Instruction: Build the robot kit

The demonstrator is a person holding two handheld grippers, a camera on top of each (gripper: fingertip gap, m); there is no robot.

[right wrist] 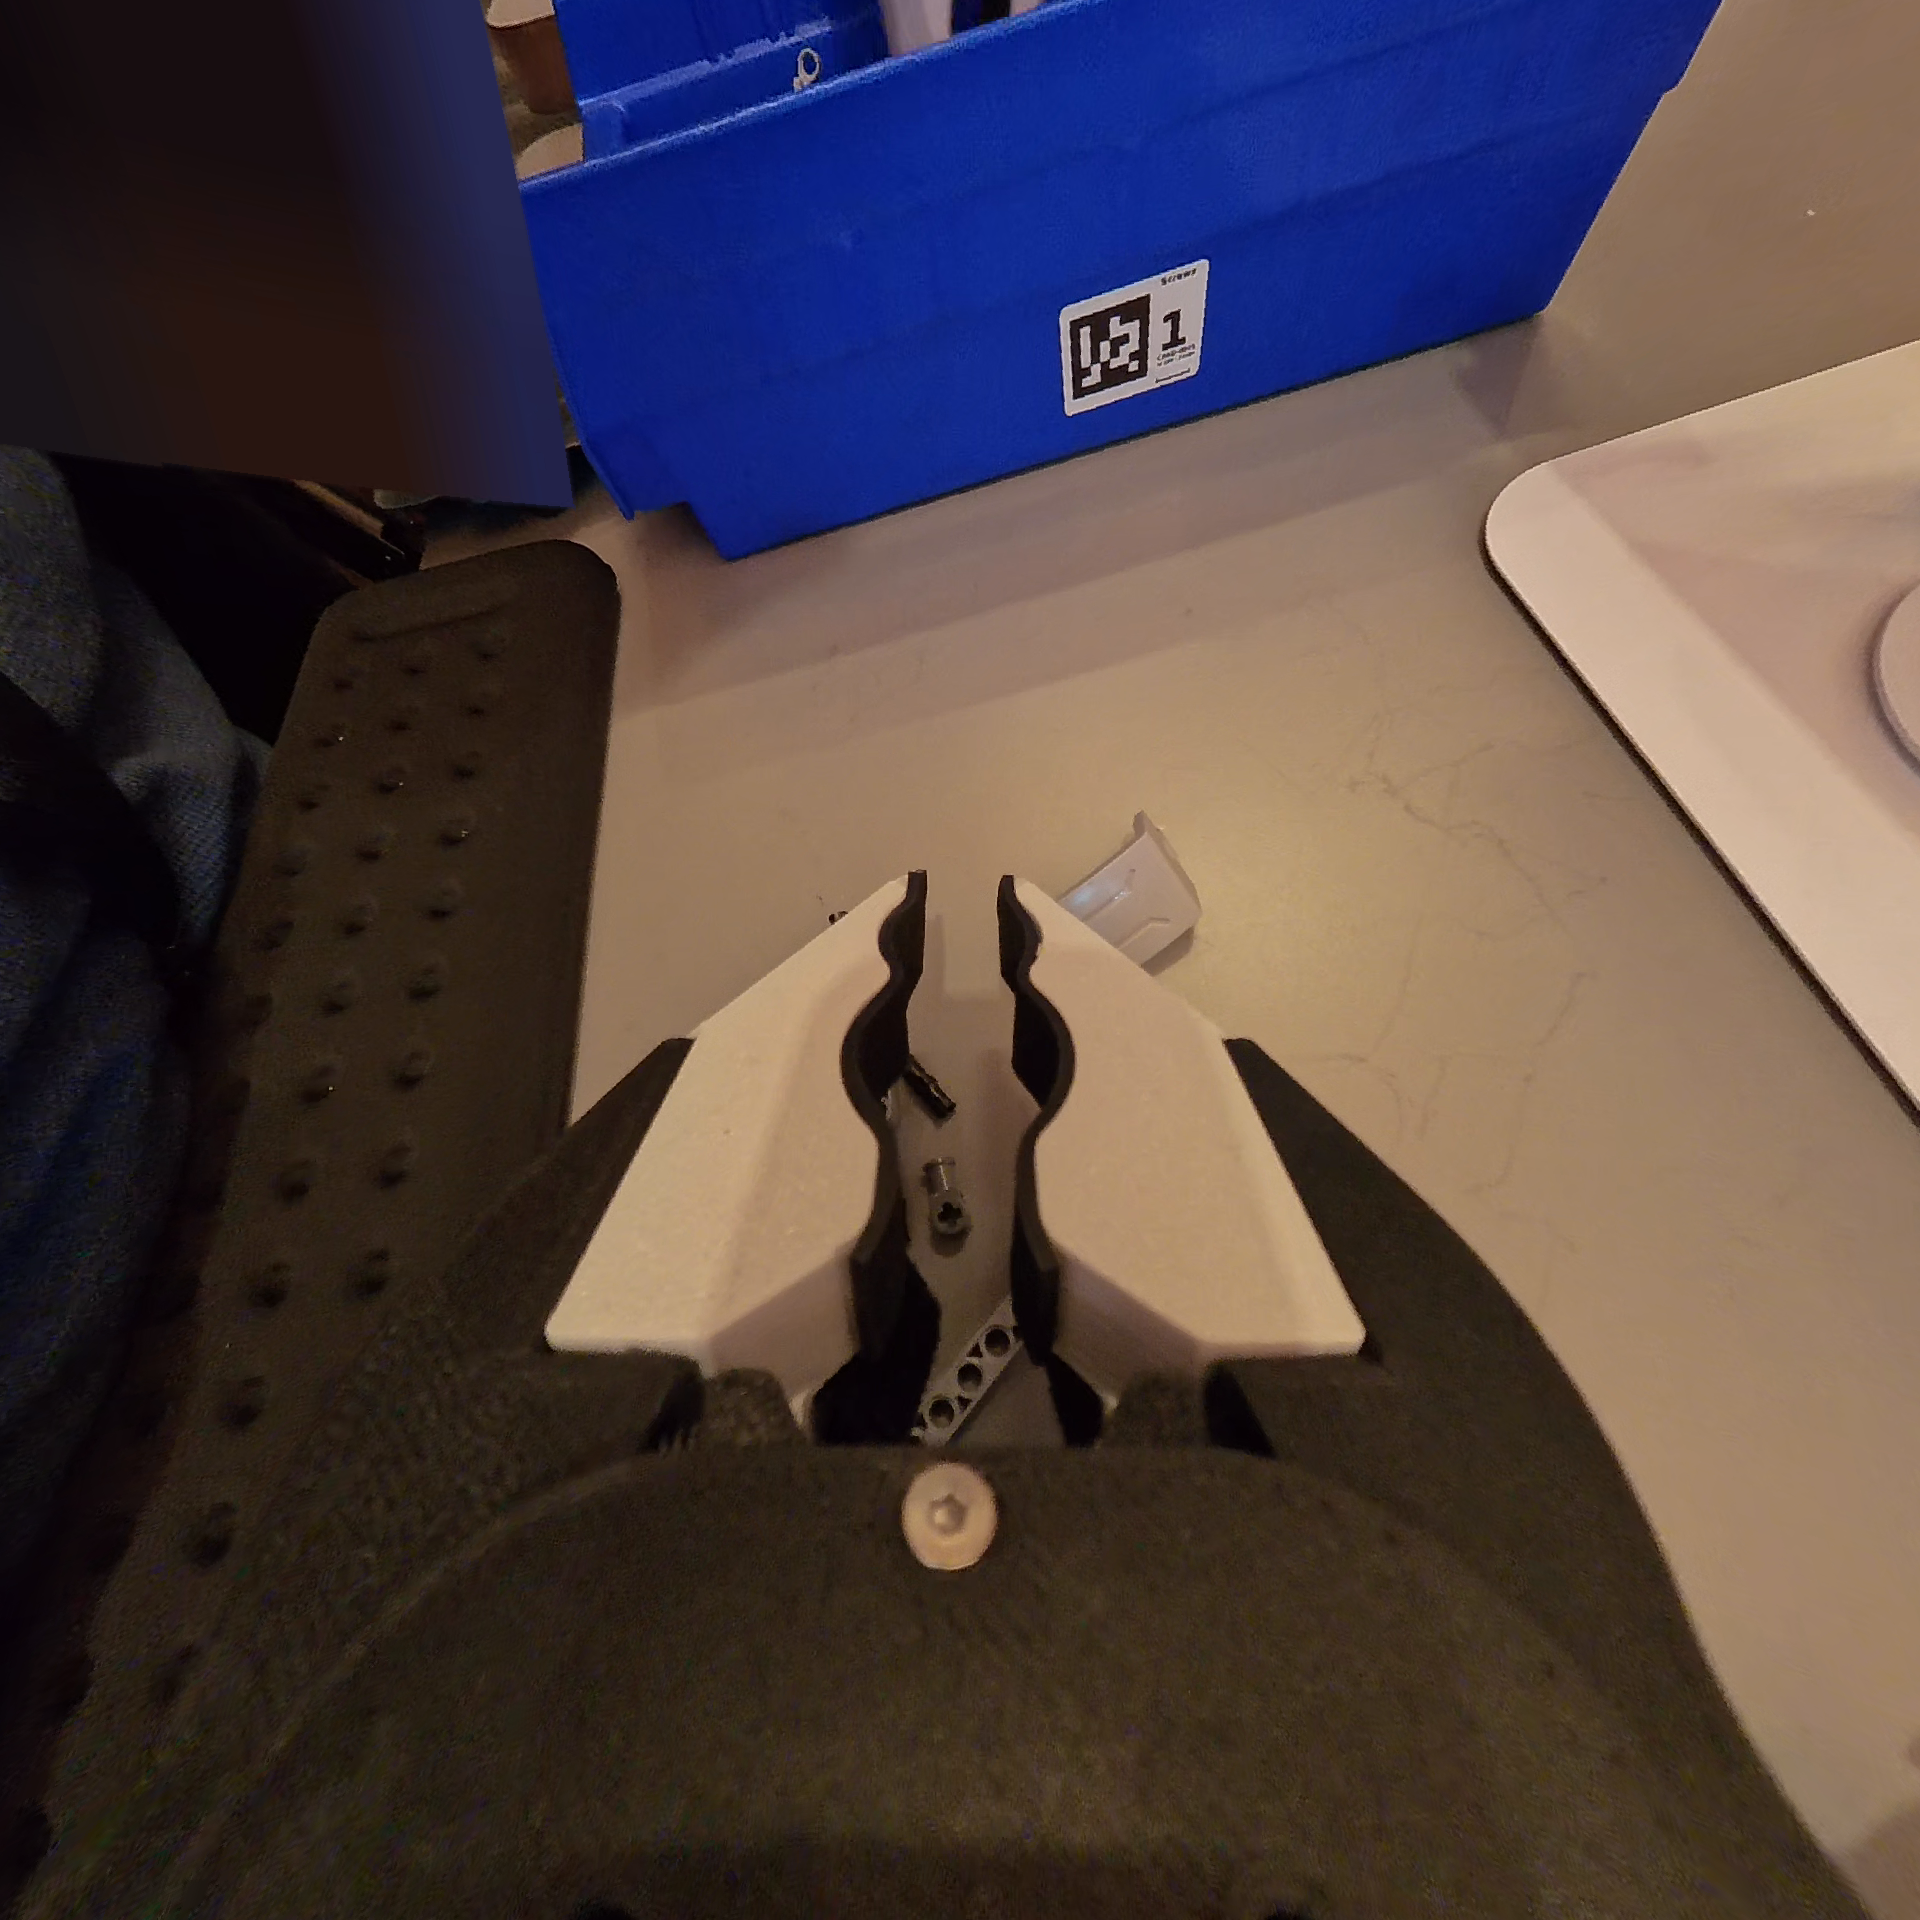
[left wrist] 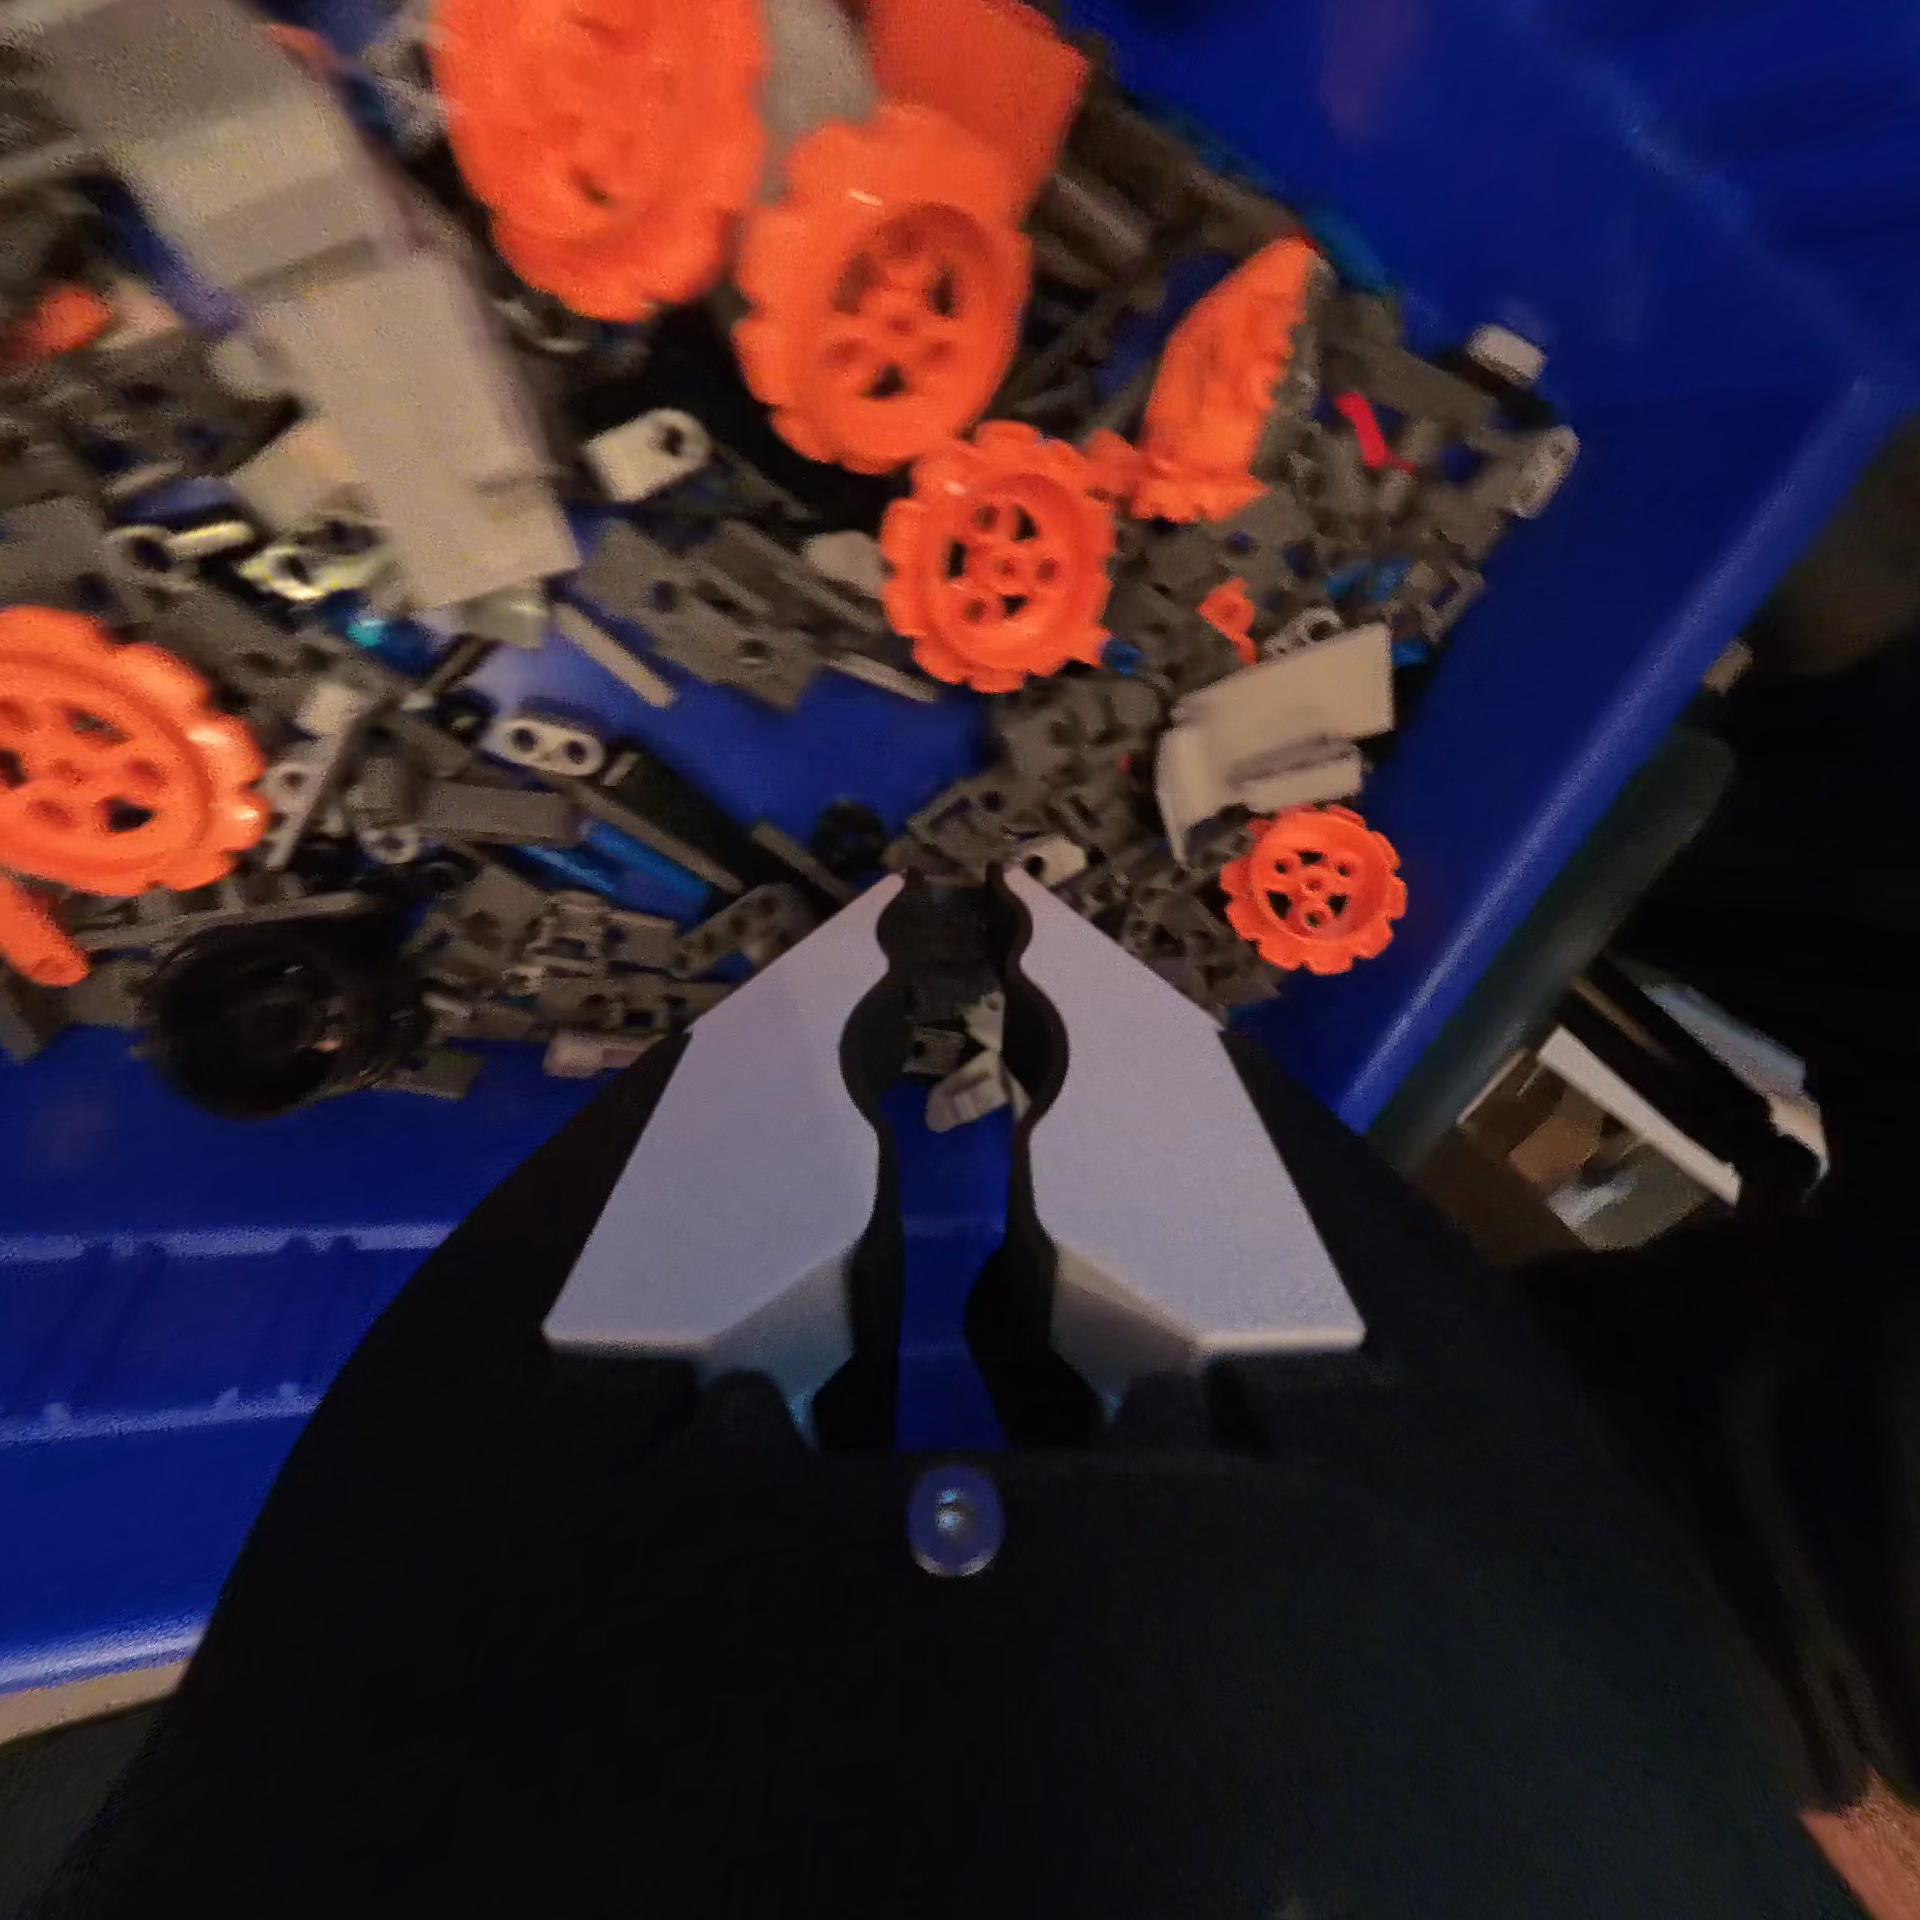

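1. Left gripper [left wrist: 954, 883] hangs over a blue bin [left wrist: 1558, 208] heaped with dark grey building-toy beams and orange toothed wheels.
2. Left fingers [left wrist: 748, 1143] stand slightly parted; between the tips shows a dark piece [left wrist: 940, 997] with a pale grey bit just beneath it. Whether the fingers pinch it or merely frame the heap below, I cannot tell; the view is blurred.
3. Nearest wheel: a small orange wheel [left wrist: 1312, 888], just to the right of the left fingertips. A larger orange wheel [left wrist: 997, 556] lies farther ahead.
4. Right gripper [right wrist: 958, 888] hovers low over a grey worktop [right wrist: 1351, 779], fingers [right wrist: 727, 1164] released, a narrow gap between them, nothing grasped.
5. Seen through that gap on the worktop: a short black pin [right wrist: 928, 1089], a small grey bushing [right wrist: 948, 1195], a grey holed beam [right wrist: 966, 1382].
6. A light grey curved panel [right wrist: 1132, 904] lies just beyond the right fingertip.
7. Ahead stands a second blue bin [right wrist: 883, 312] bearing a white sticker [right wrist: 1135, 338]. A black dimpled mat [right wrist: 416, 883] lies left, a white board [right wrist: 1714, 675] right.
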